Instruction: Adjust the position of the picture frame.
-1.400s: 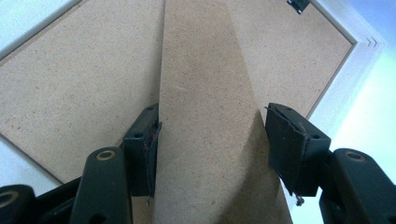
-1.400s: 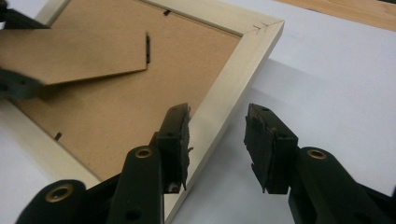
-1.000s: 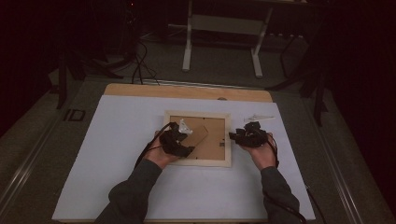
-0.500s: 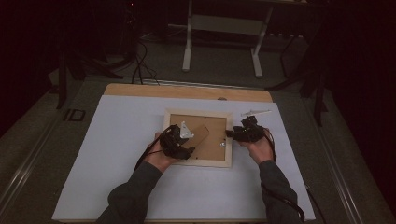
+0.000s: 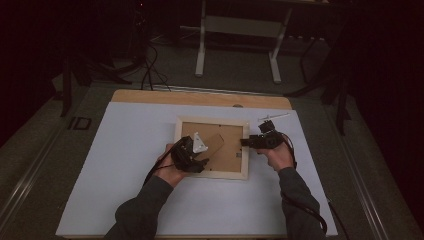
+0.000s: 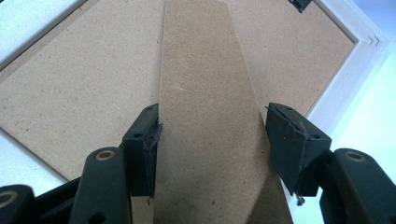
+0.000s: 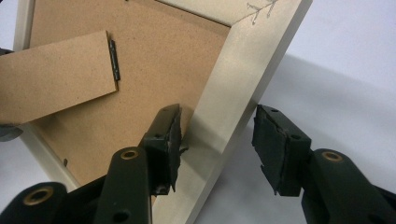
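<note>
- Room: dark throughout; a grey floor (image 5: 240,70) beyond the bench carries a pale metal stand with two legs (image 5: 237,45) and a loop of black cables (image 5: 147,65).
- Bench: a light wooden bench (image 5: 200,97) whose bare far edge shows as a strip; a large white sheet (image 5: 115,165) covers the rest of it.
- Task object: a pale wooden picture frame lying face down (image 5: 212,147) near the middle of the white sheet, its brown fibreboard backing (image 6: 70,79) uppermost. A narrow brown fibreboard easel stand (image 6: 205,107) is hinged to the backing and raised off it.
- Person: two forearms in dark sleeves (image 5: 145,210) enter from the near edge, one to each side of the frame.
- Left gripper (image 5: 189,155): over the near left part of the frame. In the left gripper view its jaws straddle the easel stand; the left pad (image 6: 149,140) lies against the stand's edge, the other stands just clear, so the jaws are open.
- Right gripper (image 5: 247,142): at the frame's right side, pointing inward. In the right gripper view the jaws straddle the frame's rail (image 7: 233,112); one pad (image 7: 175,135) sits at its inner edge, the other stands apart from the rail. The jaws have just been opening and grip nothing.
- Small item: a thin pale stick-like object (image 5: 274,117) on the sheet beyond the right gripper; too small to identify.
</note>
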